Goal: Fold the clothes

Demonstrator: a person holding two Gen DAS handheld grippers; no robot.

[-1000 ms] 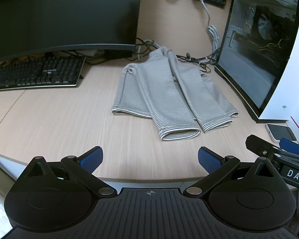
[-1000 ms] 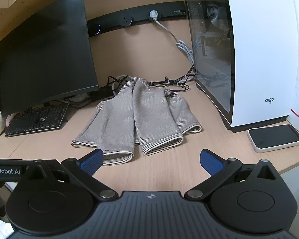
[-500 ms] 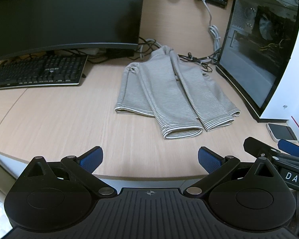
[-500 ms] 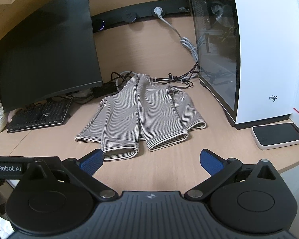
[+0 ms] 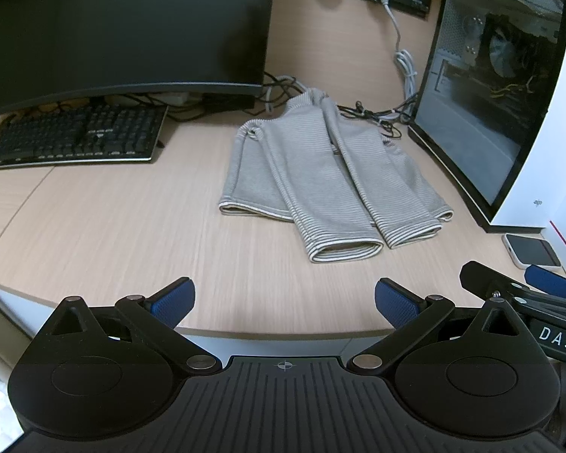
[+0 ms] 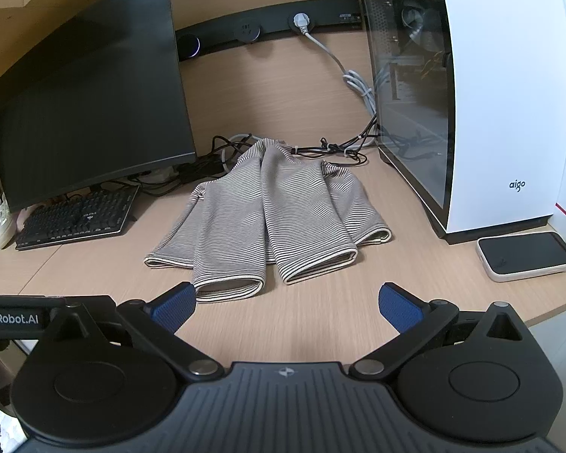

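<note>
A grey striped garment (image 5: 320,185) lies on the wooden desk (image 5: 113,234), its two sleeves folded inward and pointing toward me. The right wrist view shows the same garment (image 6: 268,219) with its cuffs nearest the camera. My left gripper (image 5: 282,302) hovers open over the desk's front edge, well short of the cuffs, nothing between its blue pads. My right gripper (image 6: 286,307) is open too, just short of the left sleeve's cuff, and holds nothing. The right gripper's tip (image 5: 524,294) shows at the lower right of the left wrist view.
A dark monitor (image 5: 120,26) and a black keyboard (image 5: 75,139) stand at the back left. A white computer case (image 6: 471,105) with a glass side stands on the right, a phone (image 6: 526,256) in front of it. Cables (image 6: 336,151) lie behind the garment.
Both grippers have moved forward toward the garment, which now looks larger and closer in both views. The garment itself has not moved. Both grippers stay open.
</note>
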